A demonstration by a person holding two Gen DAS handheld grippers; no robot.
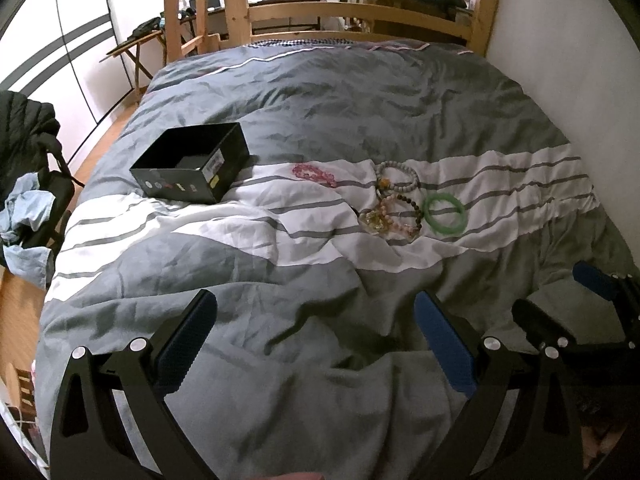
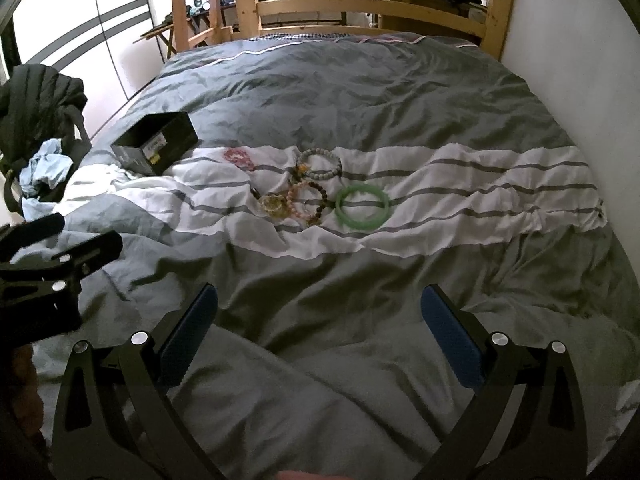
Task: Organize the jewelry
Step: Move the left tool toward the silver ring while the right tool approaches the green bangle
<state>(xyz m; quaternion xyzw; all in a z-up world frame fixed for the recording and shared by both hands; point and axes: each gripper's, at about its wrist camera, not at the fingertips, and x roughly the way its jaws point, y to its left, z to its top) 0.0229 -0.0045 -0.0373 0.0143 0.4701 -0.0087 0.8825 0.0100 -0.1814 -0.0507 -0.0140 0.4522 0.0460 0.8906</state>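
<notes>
Furthest left on the grey-and-white duvet (image 1: 320, 112) sits the open black box (image 1: 192, 168), apparently the place for the jewelry; nothing shows inside it from either view. To its right on the white striped band lie the pink bead bracelet (image 1: 315, 174), then the pale grey bead bracelet (image 1: 398, 178) above a tangle of amber, pink and brown bead bracelets (image 1: 390, 220), and last the green bangle (image 1: 445, 214), touching or nearly touching that tangle.

The left gripper (image 1: 316, 344) hovers over the near grey part of the bedding, fingers spread wide and holding nothing. The right gripper (image 2: 320, 340), to its right, is likewise wide open and empty, well short of the pieces.

A good first pick is probably the pink bracelet, lying alone and nearest the box, or the rigid bangle, pinched across its rim. The tangle calls for care: closing on one strand may drag its neighbours, and soft bedding gives under pressure.
</notes>
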